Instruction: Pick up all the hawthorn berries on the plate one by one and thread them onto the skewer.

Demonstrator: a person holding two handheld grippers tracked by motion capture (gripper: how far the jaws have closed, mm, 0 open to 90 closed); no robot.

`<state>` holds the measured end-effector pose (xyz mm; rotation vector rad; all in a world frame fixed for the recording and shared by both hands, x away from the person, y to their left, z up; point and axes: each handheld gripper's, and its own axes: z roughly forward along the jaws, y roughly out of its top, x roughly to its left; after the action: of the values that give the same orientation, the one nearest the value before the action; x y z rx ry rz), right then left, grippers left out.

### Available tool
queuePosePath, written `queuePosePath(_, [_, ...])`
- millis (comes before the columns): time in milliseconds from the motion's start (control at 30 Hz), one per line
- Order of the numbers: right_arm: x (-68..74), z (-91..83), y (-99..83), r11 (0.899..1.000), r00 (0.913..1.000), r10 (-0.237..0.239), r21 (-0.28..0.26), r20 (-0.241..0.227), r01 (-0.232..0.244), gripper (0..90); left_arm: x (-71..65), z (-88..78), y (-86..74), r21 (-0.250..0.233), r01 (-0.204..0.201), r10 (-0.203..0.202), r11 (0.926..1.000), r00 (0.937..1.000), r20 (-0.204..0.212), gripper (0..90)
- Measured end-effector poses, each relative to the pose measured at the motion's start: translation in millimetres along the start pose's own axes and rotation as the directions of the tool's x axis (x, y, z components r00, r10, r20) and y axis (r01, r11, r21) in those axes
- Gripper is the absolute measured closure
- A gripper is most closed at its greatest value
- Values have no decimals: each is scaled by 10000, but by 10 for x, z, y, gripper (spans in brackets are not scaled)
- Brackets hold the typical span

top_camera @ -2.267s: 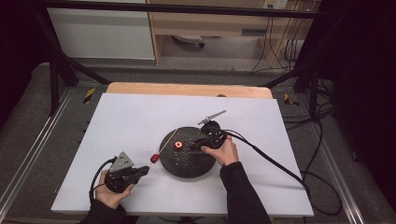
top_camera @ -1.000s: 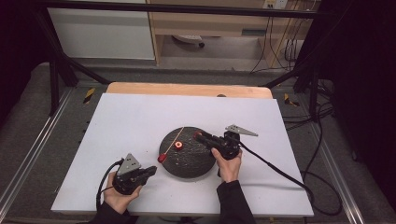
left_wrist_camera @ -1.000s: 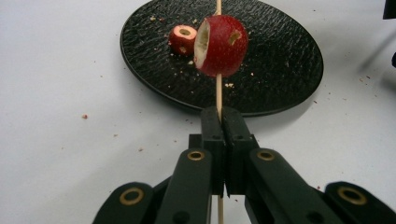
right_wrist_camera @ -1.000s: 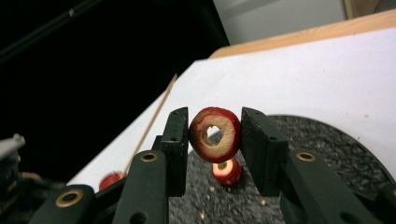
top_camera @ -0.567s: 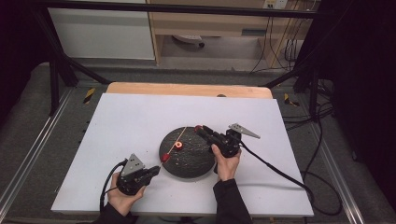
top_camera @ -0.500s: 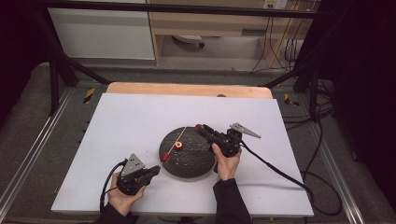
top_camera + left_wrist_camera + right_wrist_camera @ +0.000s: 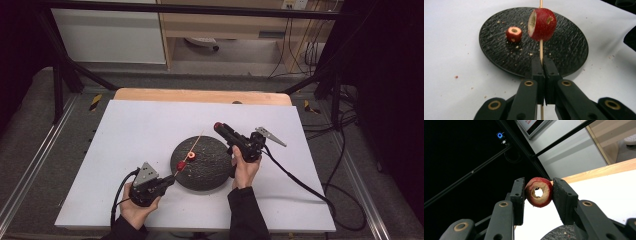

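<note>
Holding the stick [image 7: 540, 51] tight in your left gripper [image 7: 543, 65], you keep its jaws squeezed all the way shut on the thin wood, so the stick stays stiff and points up over the black plate [image 7: 564, 42]; one red fruit piece [image 7: 542, 24] with a hole sits threaded on the stick above the plate, and a small red ring [image 7: 513, 34] lies flat on the plate, waiting its turn; crumbs lie on the plate and on the white table [image 7: 135, 130]; your right gripper [image 7: 538, 195] has its jaws closed on another red ring [image 7: 539, 192], pressing it from both sides so the hole faces out, ready, I think, to slide onto the stick tip; in the high view that right gripper [image 7: 218, 127] is up off the plate at its far right edge, tilted; compared with a couple of seconds ago, your right gripper was low on the plate and now it is lifted and turned with the ring in it; your left hand [image 7: 134, 207] moved in nearer to the plate's front left, and the stick now slants up over the plate
</note>
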<state>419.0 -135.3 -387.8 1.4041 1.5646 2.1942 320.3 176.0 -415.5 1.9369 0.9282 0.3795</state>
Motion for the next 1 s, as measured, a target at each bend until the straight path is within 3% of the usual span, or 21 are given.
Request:
queuePosePath(667, [-17,9,63,9970,9994,332,-700,-76,-337,637,-191,133,146,-168,-118,122,9998,9995,281,886])
queuePosePath(1000, [-7,7,60,9936,9991,393,-1053,-147,-406,637,-253,196,203,-243,73,-64,9997,9992,405,887])
